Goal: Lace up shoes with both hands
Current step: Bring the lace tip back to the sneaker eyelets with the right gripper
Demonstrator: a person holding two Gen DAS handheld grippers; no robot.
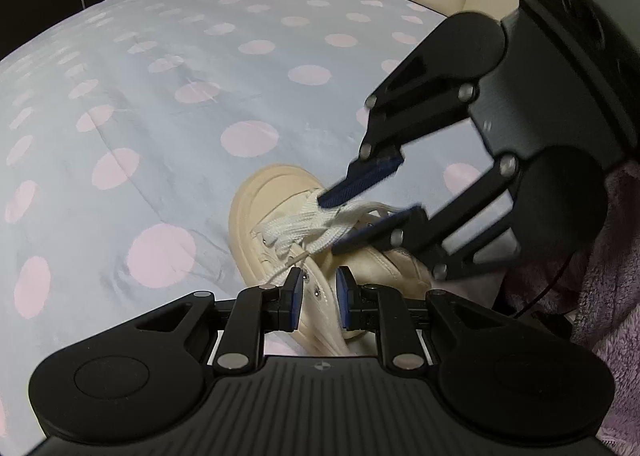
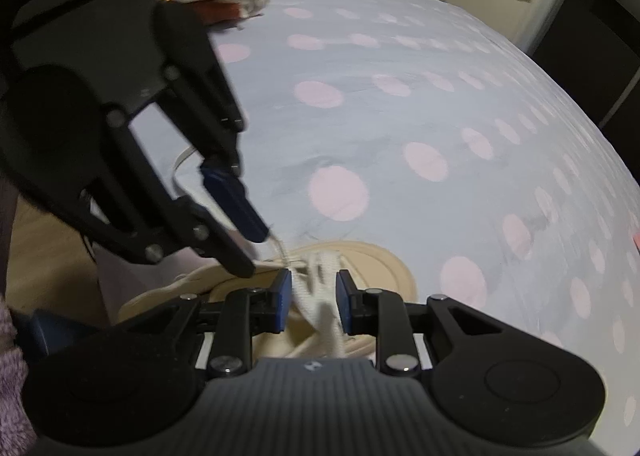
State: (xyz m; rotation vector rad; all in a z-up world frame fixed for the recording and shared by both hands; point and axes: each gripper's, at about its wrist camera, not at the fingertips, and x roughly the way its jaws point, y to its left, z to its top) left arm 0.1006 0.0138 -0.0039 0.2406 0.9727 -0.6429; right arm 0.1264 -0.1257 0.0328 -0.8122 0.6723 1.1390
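Lying on the dotted bedsheet [image 1: 168, 103], a cream high-top shoe [image 1: 256, 191] is seen toe away from the left wrist camera, its white laces [image 1: 308, 223] crossed over the tongue. The left gripper [image 1: 317, 288] is held low over the eyelet row near the collar, jaws apart with nothing between them; a thin lace end [image 1: 294, 260] lies just beside its left pad. The right gripper [image 1: 340, 225], seen from the left wrist view, is reaching in from the side, its jaws apart and straddling the bunched lace; from its own view the lace band [image 2: 316, 296] is seen between the pads, not yet pinched. Whether lacing is early or nearly finished cannot be settled, as the upper eyelets are partly hidden. For a sound grip, the pads would best be closed on a single flat strand rather than on the whole bundle, and the lace kept untwisted. The shoe is likely to slide on soft bedding, so one side should be steadied while the other is pulled. Motion blur obscures finer detail.
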